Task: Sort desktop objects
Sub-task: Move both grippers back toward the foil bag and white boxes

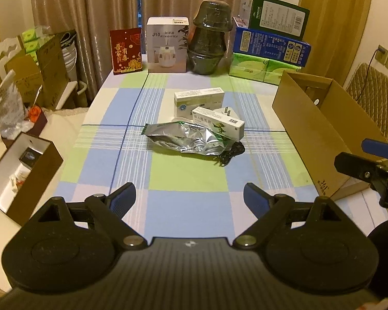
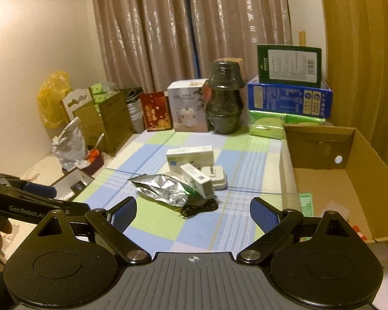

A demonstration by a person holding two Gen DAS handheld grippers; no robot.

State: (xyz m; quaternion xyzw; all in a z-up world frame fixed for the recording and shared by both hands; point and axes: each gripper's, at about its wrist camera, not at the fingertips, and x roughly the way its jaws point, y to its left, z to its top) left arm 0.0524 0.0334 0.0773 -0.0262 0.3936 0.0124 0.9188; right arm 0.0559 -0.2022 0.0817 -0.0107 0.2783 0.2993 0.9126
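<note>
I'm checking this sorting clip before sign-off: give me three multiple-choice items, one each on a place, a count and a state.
1. Where does the coiled black cable lie?
A. inside the big brown cardboard box
B. at the near edge of the crumpled silver foil pouch
C. on top of the white humidifier box

2. How many long white medicine cartons are in the middle pile?
A. two
B. four
C. none

3. How do the left gripper's jaws stand?
A. clamped on the pouch
C. clamped on a carton
B. wide apart, nothing between them

Answers:
1 B: the cable touches the silver foil pouch on the checked tablecloth, outside the cardboard box.
2 A: one carton lies behind, another rests tilted on the pouch.
3 B: only cloth shows between the blue pads.
</note>
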